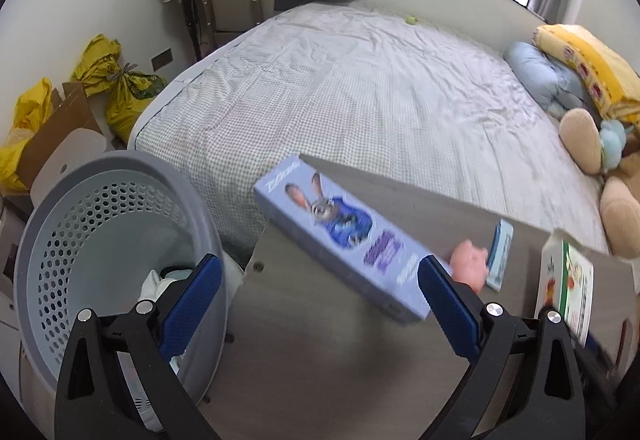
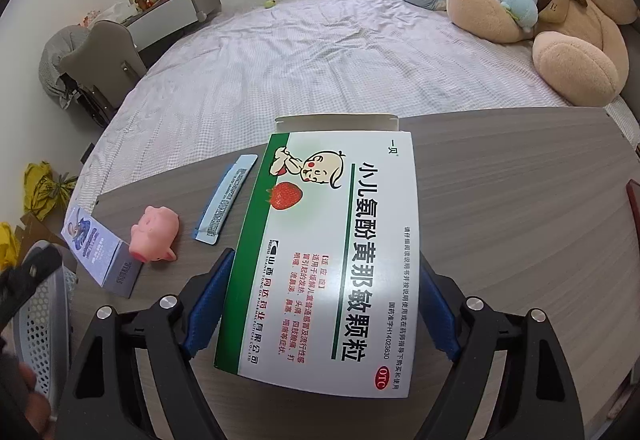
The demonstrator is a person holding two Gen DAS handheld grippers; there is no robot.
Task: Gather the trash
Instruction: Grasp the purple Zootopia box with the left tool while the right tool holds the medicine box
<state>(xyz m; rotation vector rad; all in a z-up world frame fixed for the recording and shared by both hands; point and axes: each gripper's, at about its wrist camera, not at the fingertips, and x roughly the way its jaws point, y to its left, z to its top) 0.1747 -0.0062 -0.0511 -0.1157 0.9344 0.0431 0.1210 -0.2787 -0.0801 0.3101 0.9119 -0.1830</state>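
Cardboard medicine box (image 2: pixel 332 260), probably empty and light, crushes easily; right gripper (image 2: pixel 320 310) clamps its long sides; left gripper (image 1: pixel 316 304) released

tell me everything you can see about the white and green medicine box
The medicine box is a flat white cardboard carton with a green band along one long side, a cartoon baby, a red strawberry, large dark green Chinese lettering and a red OTC oval. Its far end flap stands open. It lies long-ways above the wood-grain table, between the blue pads of the right tongs, which press both long edges. A light blue sachet lies close beside it, apart.
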